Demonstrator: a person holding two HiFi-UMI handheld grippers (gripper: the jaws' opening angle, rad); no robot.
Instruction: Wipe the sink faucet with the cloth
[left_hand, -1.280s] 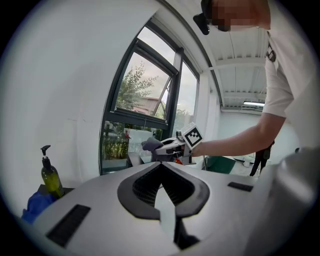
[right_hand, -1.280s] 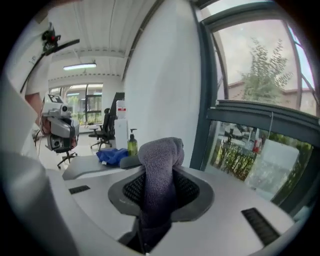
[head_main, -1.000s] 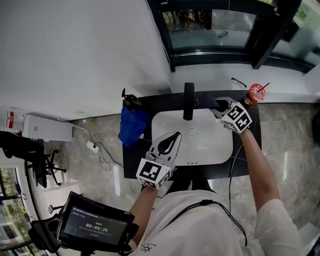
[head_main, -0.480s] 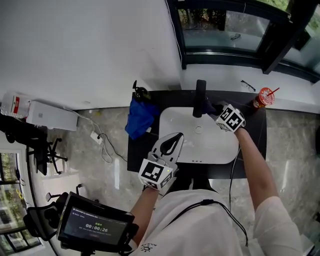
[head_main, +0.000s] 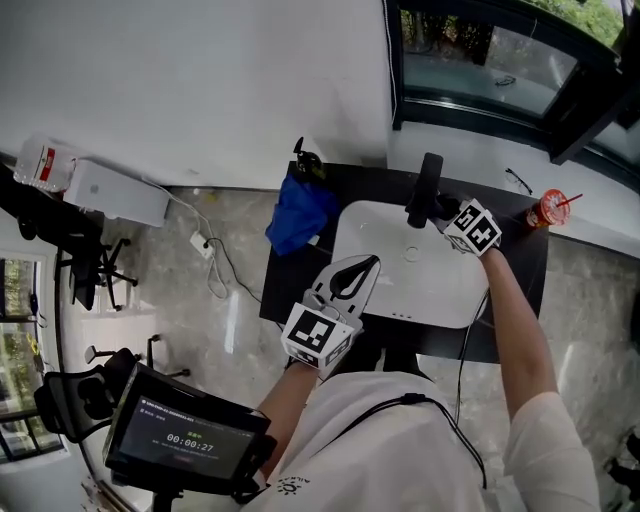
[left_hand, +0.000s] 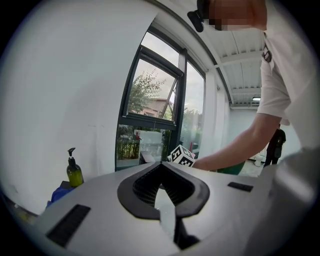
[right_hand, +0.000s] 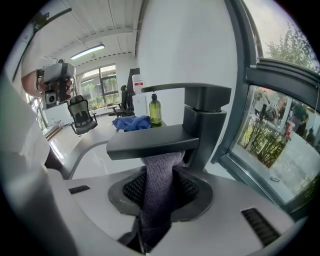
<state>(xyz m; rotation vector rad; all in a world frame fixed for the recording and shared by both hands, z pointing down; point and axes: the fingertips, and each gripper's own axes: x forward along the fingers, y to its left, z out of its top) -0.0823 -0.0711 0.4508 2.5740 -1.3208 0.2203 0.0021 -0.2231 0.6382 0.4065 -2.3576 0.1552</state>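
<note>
A black faucet (head_main: 428, 188) stands at the back of the white sink (head_main: 400, 290). My right gripper (head_main: 449, 212) is just right of the faucet, shut on a grey knitted cloth (head_main: 441, 207). In the right gripper view the cloth (right_hand: 159, 200) bulges out between the jaws of that gripper (right_hand: 161, 172) and touches the underside of the faucet spout (right_hand: 150, 141), next to the faucet's upright body (right_hand: 205, 120). My left gripper (head_main: 372, 262) hovers over the sink's near left part, its fingertips together and nothing held. In its own view the left gripper (left_hand: 161, 165) looks level towards the window.
A blue cloth (head_main: 300, 215) and a green soap bottle (head_main: 308, 162) sit on the black counter (head_main: 290, 290) left of the sink. A red cup with a straw (head_main: 552, 210) and glasses (head_main: 518, 180) lie at the back right. A window runs behind.
My right gripper has come left and down with the cloth, from off the faucet's right side to right against it. The left gripper holds its place over the sink.
</note>
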